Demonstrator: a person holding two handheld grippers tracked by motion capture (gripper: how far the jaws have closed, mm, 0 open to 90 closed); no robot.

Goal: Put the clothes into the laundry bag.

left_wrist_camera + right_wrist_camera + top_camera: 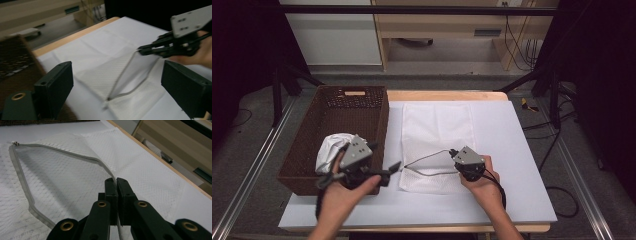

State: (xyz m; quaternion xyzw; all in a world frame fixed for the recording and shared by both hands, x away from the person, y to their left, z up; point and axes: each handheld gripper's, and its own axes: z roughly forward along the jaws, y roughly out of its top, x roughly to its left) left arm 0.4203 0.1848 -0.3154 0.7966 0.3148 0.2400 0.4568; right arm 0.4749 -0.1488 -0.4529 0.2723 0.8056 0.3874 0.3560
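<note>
We work at a white surface (512, 150) with a gripper in each hand. A white mesh laundry bag (437, 130) lies flat in the middle of it, its zippered mouth toward us and pulled open.

Our right gripper (455, 153) is pinched fully shut on the upper edge of the grey zipper (100, 161), lifting that edge so the mouth gapes into a loop. In the right gripper view the two black jaws meet with the zipper tape caught between them, and the lower zipper edge rests on the mesh below.

Our left gripper (394, 167) hovers just above the near right corner of a brown woven basket (302, 145), which stands at the left of the surface beside the bag. Its jaws stand wide apart and hold nothing. A crumpled white cloth (329, 150) lies inside the basket, just behind this gripper; the picture is too soft to tell what sort of garment it is.

We judge the cloth to be light, limp and easy to crush, with no firm edge. It should be pinched on a thick bunched fold near the top of the heap, so that it lifts as one bundle and does not trail. The bag is just as soft and sags wherever it is not held, so its mouth likely stays open only while the zipper edge is kept raised.
</note>
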